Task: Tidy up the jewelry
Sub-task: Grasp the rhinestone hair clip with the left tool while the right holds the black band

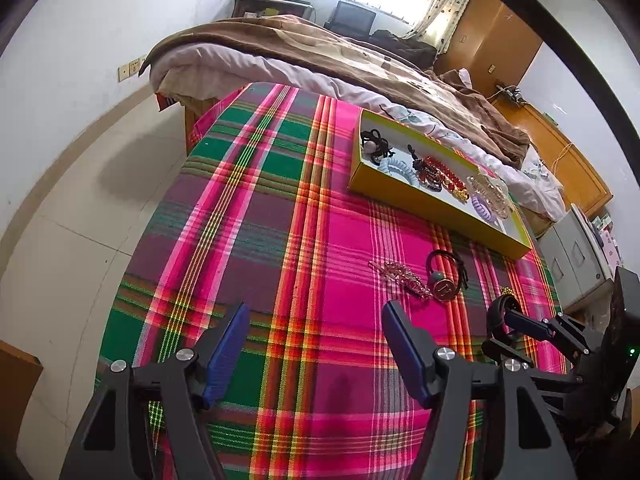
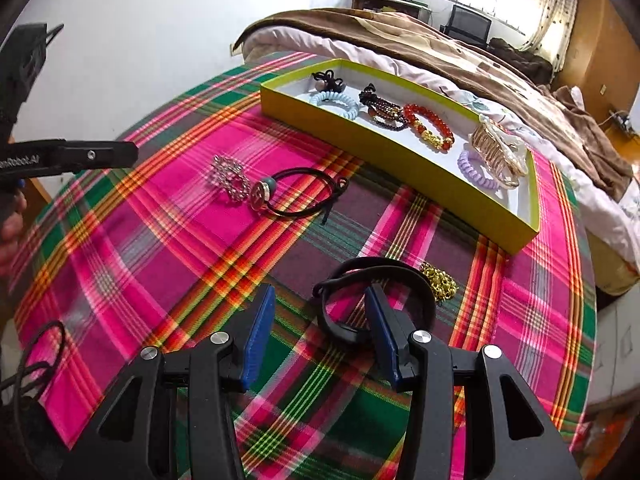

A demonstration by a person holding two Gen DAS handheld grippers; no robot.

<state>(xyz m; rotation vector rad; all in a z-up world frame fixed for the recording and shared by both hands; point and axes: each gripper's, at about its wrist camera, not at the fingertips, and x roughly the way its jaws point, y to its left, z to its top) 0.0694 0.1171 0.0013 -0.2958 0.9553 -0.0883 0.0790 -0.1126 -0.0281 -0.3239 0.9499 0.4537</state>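
Right gripper is down at the plaid cloth with its blue-padded jaws spread wide, nothing clamped. Its right finger pokes through the loop of a smooth black rubbery band, so this looks like the start of a pick, the grasp not yet made. Next it needs the jaws closing on the band's rim, then a lift toward the long yellow-green cardboard tray.

Left gripper hangs open and empty over the pink-and-green woven tablecloth.

Just beside the band, on the tray's side, a knobbly gold bead bracelet waits. Further from the tray lie a thin black elastic hair tie with a round metal charm and a glittery rhinestone clip. Inside the tray: a glossy red bead bracelet, a pale blue coiled tie, a lilac coiled tie, a gold claw clip.
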